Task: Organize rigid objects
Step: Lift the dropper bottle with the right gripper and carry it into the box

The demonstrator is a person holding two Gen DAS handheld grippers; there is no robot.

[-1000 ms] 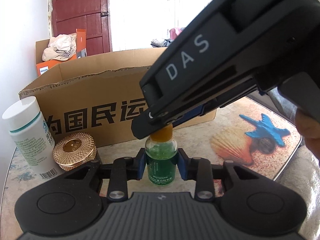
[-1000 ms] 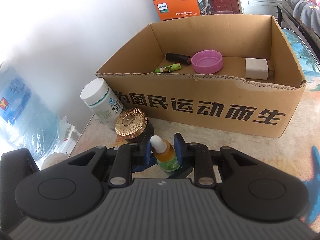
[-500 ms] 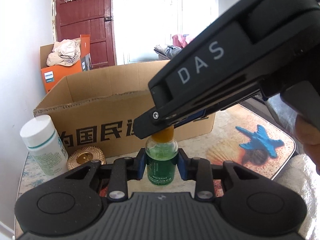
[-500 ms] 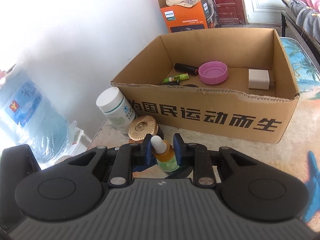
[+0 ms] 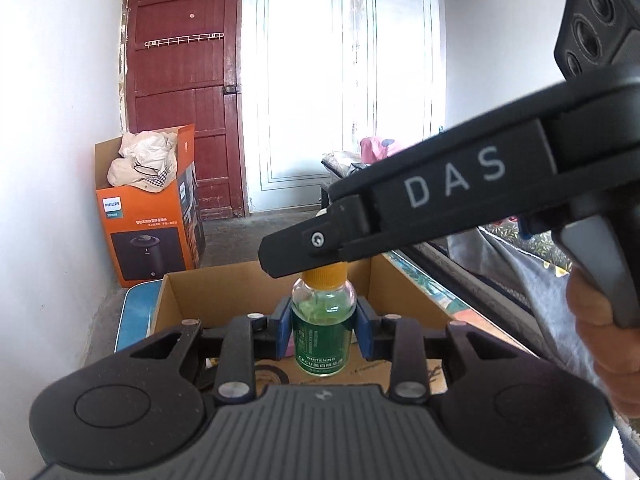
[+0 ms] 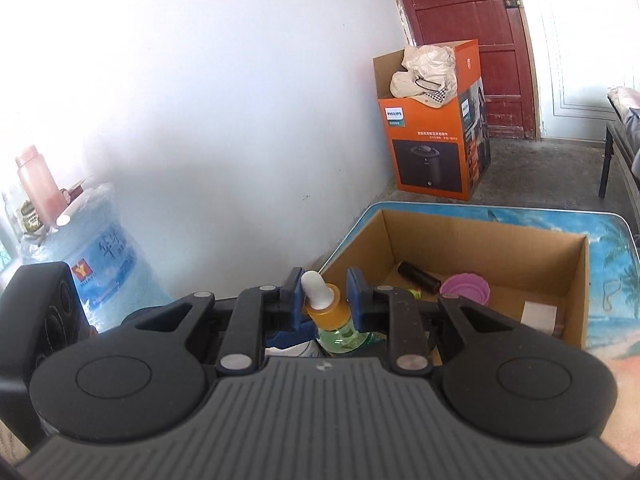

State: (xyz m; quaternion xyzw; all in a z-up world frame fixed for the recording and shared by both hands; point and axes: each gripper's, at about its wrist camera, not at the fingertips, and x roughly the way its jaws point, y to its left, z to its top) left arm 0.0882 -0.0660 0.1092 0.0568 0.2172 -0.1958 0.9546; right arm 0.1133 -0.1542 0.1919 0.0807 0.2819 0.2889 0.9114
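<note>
A small dropper bottle [image 5: 322,322] of green liquid, with an orange collar and a white rubber bulb [image 6: 314,289], hangs upright in the air over the near end of an open cardboard box [image 6: 484,236]. My left gripper [image 5: 323,326] is shut on its glass body. Coming in from the right above it, my right gripper [image 6: 325,300] is shut on the orange collar. In the box lie a black cylinder [image 6: 418,278], a pink lid [image 6: 466,291] and a white block [image 6: 540,314].
The box stands on a beach-print table [image 6: 612,280] against a white wall. On the floor behind are an orange Philips carton [image 6: 432,152] topped with hats and a red door [image 5: 180,80]. A blue water jug [image 6: 108,256] stands at the left.
Both grippers have risen together with the bottle between them, from in front of the box to above its rim. The white pill bottle and gold lid have dropped out of view.
</note>
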